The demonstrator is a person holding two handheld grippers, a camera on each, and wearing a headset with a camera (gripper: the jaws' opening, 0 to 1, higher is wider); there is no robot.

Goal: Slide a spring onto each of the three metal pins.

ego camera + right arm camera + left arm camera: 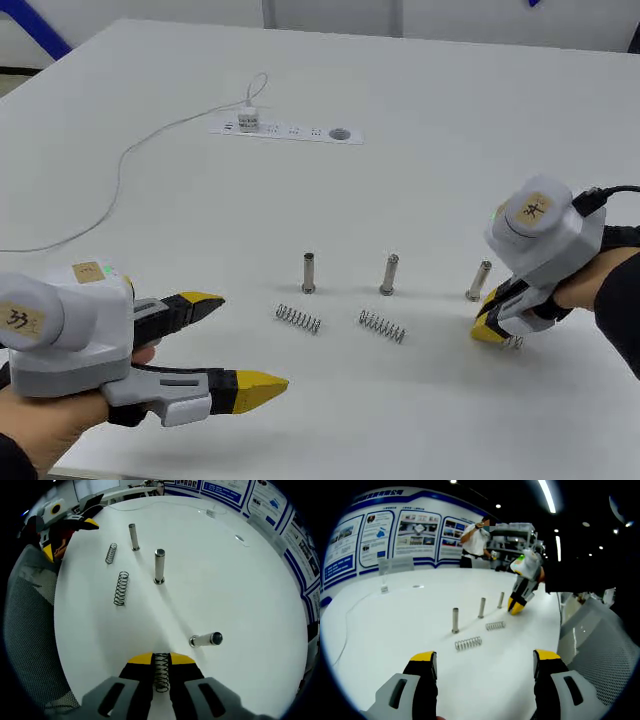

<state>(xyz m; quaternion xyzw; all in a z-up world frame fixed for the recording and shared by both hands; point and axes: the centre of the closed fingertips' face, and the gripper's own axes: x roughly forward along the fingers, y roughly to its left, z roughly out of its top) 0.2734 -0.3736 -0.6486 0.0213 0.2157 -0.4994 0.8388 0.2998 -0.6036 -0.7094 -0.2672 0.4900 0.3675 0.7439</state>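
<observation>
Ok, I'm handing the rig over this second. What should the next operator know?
Right gripper: shut on a small coiled wire spring, low over the white table, just in front of the rightmost silver metal pin.
Left gripper: open, holding nothing, at the near left.
The three pins stand in a row, with the middle pin and leftmost pin bare.
Two loose springs lie flat in front of them: left loose spring and middle loose spring.
Done: one spring picked up, and no pin carries a spring yet.
Left: all three pins.
</observation>
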